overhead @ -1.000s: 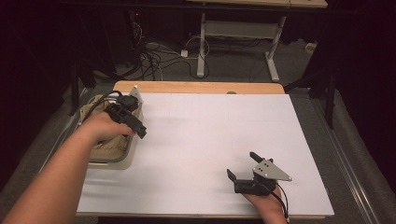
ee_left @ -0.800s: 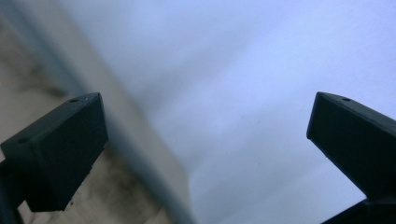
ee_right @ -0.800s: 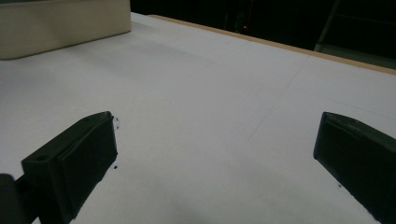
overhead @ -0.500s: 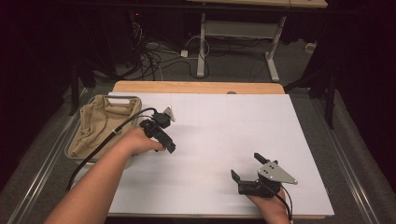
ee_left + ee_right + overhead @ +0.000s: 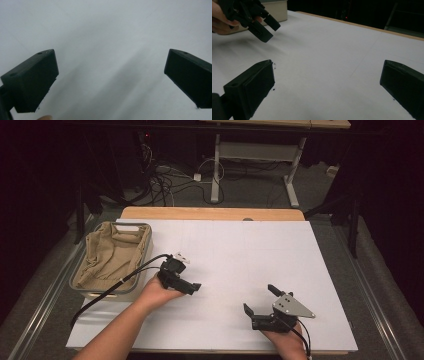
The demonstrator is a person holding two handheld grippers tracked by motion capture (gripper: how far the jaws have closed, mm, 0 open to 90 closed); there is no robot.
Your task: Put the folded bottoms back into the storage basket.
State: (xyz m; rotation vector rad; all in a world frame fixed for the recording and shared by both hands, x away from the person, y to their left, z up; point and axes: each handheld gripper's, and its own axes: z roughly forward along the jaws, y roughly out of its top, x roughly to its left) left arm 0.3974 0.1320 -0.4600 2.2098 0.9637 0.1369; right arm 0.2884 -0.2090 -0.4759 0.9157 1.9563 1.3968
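On the white table sheet [image 5: 235, 250], my left gripper [image 5: 189, 286] and right gripper [image 5: 257, 307] hang released and empty; its trailing cable [image 5: 125, 280] risks snagging the cloth-lined basket [image 5: 112, 257].

In the right gripper view, the right gripper [image 5: 325, 87] stood with its two black jaws wide apart, one rising at seven o'clock and the other at four o'clock, with nothing but bare white table [image 5: 332, 50] between them. At eleven o'clock, well apart from these jaws, a hand [image 5: 222, 21] held the left gripper [image 5: 265, 27] tilted down toward the table, its jaw tips slightly apart. Just behind it sat the pale wall of a basket [image 5: 275, 10]. A wooden table edge [image 5: 362, 25] ran from twelve toward two o'clock.
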